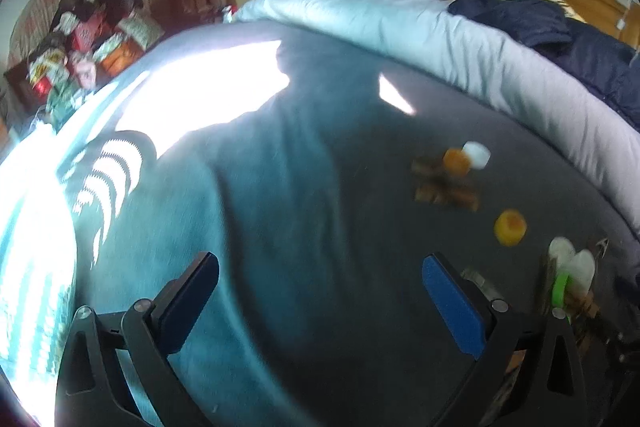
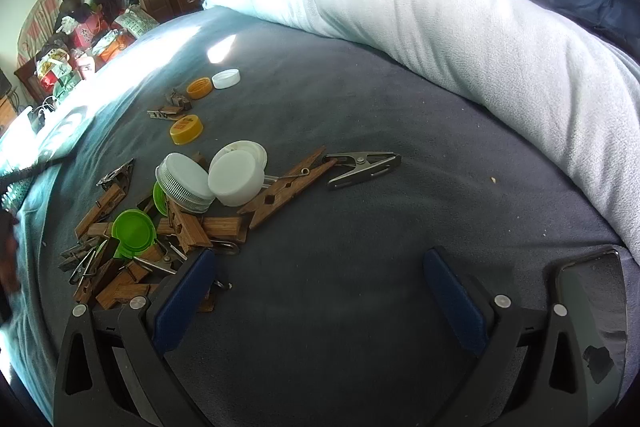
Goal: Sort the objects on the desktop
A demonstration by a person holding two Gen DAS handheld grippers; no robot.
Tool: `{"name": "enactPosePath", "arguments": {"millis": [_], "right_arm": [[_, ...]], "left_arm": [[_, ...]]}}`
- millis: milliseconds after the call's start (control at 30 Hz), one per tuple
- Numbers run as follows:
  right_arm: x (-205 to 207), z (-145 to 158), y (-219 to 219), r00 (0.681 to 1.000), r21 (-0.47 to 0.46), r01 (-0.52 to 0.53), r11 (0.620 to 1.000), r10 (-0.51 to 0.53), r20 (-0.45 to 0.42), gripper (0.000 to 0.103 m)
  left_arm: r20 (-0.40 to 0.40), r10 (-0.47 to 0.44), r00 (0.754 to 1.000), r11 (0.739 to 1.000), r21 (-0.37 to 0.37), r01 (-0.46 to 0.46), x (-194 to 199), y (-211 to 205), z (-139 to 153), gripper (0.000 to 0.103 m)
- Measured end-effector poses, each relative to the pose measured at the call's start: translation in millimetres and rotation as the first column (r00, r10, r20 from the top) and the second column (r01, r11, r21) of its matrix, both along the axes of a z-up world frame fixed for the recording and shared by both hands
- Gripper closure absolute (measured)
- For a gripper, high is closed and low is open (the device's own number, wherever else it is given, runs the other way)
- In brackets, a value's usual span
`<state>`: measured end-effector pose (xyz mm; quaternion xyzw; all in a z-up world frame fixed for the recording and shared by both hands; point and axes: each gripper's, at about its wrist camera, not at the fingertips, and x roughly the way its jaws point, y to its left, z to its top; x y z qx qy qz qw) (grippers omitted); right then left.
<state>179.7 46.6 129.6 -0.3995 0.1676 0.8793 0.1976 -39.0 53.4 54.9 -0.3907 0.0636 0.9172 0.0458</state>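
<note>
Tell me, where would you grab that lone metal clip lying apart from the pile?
Probably across the metal clip near its middle pivot, descending from above with the right gripper. It lies flat on the gray blanket, long and narrow, with open space on both sides.

Caps: three white caps (image 2: pixel 233 183), two green caps (image 2: pixel 133 229), two orange-yellow caps (image 2: pixel 186 129), and one small white cap (image 2: pixel 226 79) are countable. Metal clips: one lies apart (image 2: pixel 362 167); others sit in the heap. Wooden clothespins (image 2: pixel 288 189): several overlap, so the exact count cannot be determined.
</note>
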Motion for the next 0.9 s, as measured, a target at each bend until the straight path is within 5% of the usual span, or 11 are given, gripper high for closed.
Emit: {"name": "enactPosePath", "arguments": {"millis": [133,567,633,733,833,900], "right_arm": [[0.5,0.0,0.1,1.0,0.0,0.0,1.0,0.0,-0.001,0.0],[-0.1,-0.3,0.0,1.0,0.006,0.0,1.0,0.0,-0.002,0.0],[-2.0,0.0,0.3,1.0,0.002,0.001,1.0,-0.001,0.005,0.0],[5.6,7.3,0.8,0.999,-0.01,0.039,0.999,-0.039,0.004,0.0],[12.7,25.0,-0.3,0.997,0.139,0.075,0.988,-0.078,0.015,0.018],[11.7,44.5,5.9,0.994,0.213,0.105,0.971,-0.106,-0.007,0.018]], "left_arm": [[0.022,-0.186,0.982,0.979,-0.081,0.187,-44.8,52.3,-5.4,0.001],[0.088,-0.353,0.932,0.922,-0.139,0.362,-109.6,116.5,-41.2,0.003],[0.101,-0.357,0.929,0.921,-0.129,0.368,-114.8,120.5,-48.2,0.015],[0.12,-0.404,0.907,0.911,-0.033,0.41,-120.9,124.2,-56.8,0.056],[0.101,-0.387,0.916,0.919,-0.033,0.392,-119.8,123.4,-56.4,0.067],[0.093,-0.369,0.925,0.928,-0.022,0.373,-120.4,120.8,-56.6,0.069]]}}
